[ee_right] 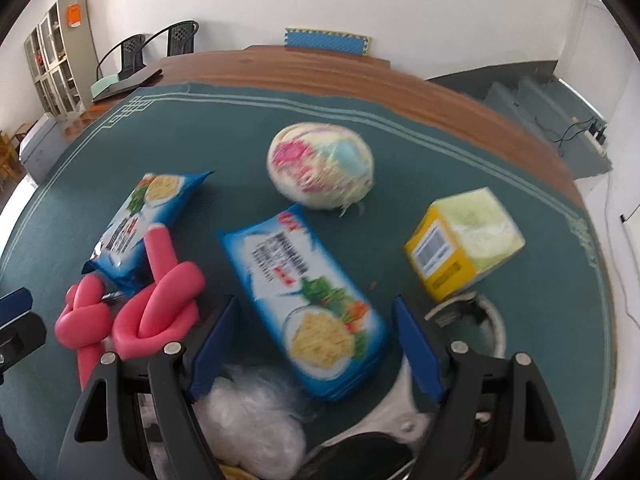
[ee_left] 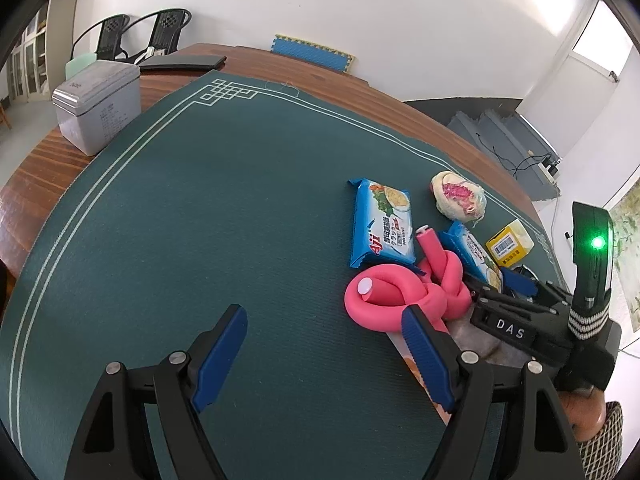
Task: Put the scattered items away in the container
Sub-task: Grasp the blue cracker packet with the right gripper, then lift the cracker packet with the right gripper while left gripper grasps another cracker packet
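My left gripper (ee_left: 324,356) is open over bare green mat (ee_left: 200,220), empty, left of the pile. A knotted pink foam roller (ee_left: 400,292) lies just beyond its right finger. Further off are a blue cracker packet (ee_left: 382,226), a second blue packet (ee_left: 476,256), a round pastel ball (ee_left: 458,198) and a yellow box (ee_left: 510,246). My right gripper (ee_right: 316,344) is open, its fingers astride the second blue packet (ee_right: 316,300). The right wrist view is blurred and also shows the ball (ee_right: 320,166), yellow box (ee_right: 460,240), first packet (ee_right: 144,220) and pink roller (ee_right: 156,304).
A grey lidded tin (ee_left: 96,104) stands on the wooden table (ee_left: 44,168) at the far left, off the mat. A white crumpled bag (ee_right: 248,420) and a white round rim (ee_right: 494,320) lie close under my right gripper. Chairs and a dark pad are at the back.
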Tool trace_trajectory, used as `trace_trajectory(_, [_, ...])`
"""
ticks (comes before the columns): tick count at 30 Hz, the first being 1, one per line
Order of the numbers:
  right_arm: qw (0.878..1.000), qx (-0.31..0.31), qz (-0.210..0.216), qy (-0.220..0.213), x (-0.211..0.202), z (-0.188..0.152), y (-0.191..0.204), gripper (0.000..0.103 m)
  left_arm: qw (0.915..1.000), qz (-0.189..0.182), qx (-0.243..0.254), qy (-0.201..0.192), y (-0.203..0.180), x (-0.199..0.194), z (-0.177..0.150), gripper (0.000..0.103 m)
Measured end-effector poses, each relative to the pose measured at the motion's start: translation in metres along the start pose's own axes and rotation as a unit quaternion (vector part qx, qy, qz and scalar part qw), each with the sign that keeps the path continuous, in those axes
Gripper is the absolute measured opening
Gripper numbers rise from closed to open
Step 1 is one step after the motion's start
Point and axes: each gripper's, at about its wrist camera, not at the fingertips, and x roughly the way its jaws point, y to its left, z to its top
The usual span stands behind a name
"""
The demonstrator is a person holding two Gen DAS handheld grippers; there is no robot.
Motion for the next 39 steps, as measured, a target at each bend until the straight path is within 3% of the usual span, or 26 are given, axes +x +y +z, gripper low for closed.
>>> trace_trajectory(2, [1.0, 0.011, -0.004, -0.007, -0.003, -0.003, 0.0, 0.064, 1.0, -0.001, 0.0, 0.001, 0.0, 0.0, 0.0, 0.081])
trace_trajectory(5, [0.999, 0.037, 0.003, -0.008, -0.012, -0.009, -0.005, 0.06, 1.0, -0.003, 0.0, 0.0, 0.0, 0.0, 0.0, 0.081])
trace_trajectory(16, [0.988, 0.11, 0.026, -0.103, -0.101, -0.059, -0.019, 0.059, 0.9999, -0.009, -0.015, -0.002, 0.002, -0.001, 0.008, 0.081])
trace_trajectory(20, [0.982, 0.132, 0.021, -0.133, -0.133, -0.078, -0.023, 0.059, 0.9999, 0.015, 0.004, -0.005, -0.011, 0.008, 0.028, 0.081])
trace_trajectory(25, [0.978, 0.146, 0.009, -0.148, -0.161, -0.094, -0.028, 0.059, 0.999, 0.009, 0.044, 0.003, -0.033, 0.027, 0.049, 0.081])
trace_trajectory(34, [0.972, 0.173, -0.001, -0.158, -0.182, -0.128, -0.052, 0.059, 0.9954, 0.045, 0.076, 0.036, -0.063, 0.079, 0.069, 0.081])
trace_trajectory(39, [0.97, 0.184, 0.001, -0.161, -0.183, -0.136, -0.06, 0.059, 0.9935, 0.066, 0.086, 0.033, -0.069, 0.085, 0.071, 0.081])
